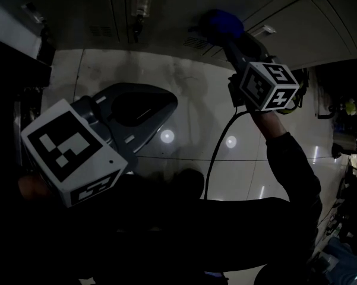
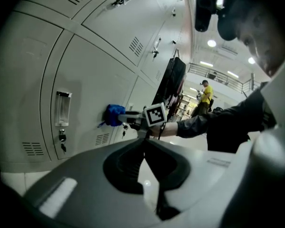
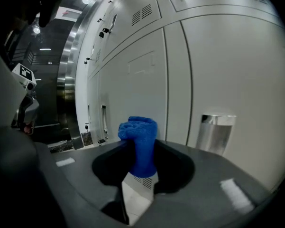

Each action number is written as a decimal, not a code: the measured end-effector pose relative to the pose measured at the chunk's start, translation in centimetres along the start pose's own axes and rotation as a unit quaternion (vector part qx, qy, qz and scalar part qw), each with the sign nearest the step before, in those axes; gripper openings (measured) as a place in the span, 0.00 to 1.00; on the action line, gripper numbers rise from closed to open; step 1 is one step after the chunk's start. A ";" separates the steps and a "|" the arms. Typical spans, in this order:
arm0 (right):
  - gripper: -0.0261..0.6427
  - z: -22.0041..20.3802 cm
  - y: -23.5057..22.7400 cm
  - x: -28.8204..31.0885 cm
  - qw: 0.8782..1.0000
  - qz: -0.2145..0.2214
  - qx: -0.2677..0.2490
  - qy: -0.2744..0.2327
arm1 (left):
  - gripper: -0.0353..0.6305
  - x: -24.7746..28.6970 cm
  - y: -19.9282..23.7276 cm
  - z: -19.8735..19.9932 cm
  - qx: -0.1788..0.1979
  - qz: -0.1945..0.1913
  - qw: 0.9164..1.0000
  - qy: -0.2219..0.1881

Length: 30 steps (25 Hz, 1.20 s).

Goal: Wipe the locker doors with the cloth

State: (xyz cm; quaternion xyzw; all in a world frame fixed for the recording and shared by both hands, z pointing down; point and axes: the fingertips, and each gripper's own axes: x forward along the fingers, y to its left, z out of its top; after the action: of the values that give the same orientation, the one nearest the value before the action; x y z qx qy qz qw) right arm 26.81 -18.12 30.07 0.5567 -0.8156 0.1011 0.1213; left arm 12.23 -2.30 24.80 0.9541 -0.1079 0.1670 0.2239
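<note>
My right gripper (image 3: 141, 172) clamps the blue cloth (image 3: 138, 132) up at a locker door (image 3: 227, 70) (the wad hides the contact itself). My left gripper (image 2: 144, 148) is closed, empty. The head view is murky.

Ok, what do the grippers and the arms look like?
The left gripper and right gripper are grey moulded shells with dark inner recesses. Each carries a white cube with black square markers: left cube, right cube. A black cable runs from the right one. The right arm wears a dark long sleeve.
</note>
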 end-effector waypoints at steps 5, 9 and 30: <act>0.22 -0.9 -2.3 -1.5 1.000 -0.024 0.004 0.006 | 0.05 0.9 0.1 0.0 0.026 0.001 1.000 0.000; 0.22 -1.4 -3.4 -2.4 0.999 -0.048 0.007 0.017 | 0.05 1.0 0.3 -0.2 0.023 0.004 1.000 0.005; 0.22 -1.2 15.7 6.7 0.992 0.100 -0.045 0.055 | 0.05 -8.9 1.3 -0.8 -0.036 0.011 0.998 -0.049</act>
State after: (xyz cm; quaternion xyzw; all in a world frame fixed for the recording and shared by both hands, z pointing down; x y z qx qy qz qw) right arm 9.95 -18.03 32.77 0.4602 -0.8628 0.1065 0.1801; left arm 3.48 -1.89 22.68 0.9511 -0.1352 0.1184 0.2510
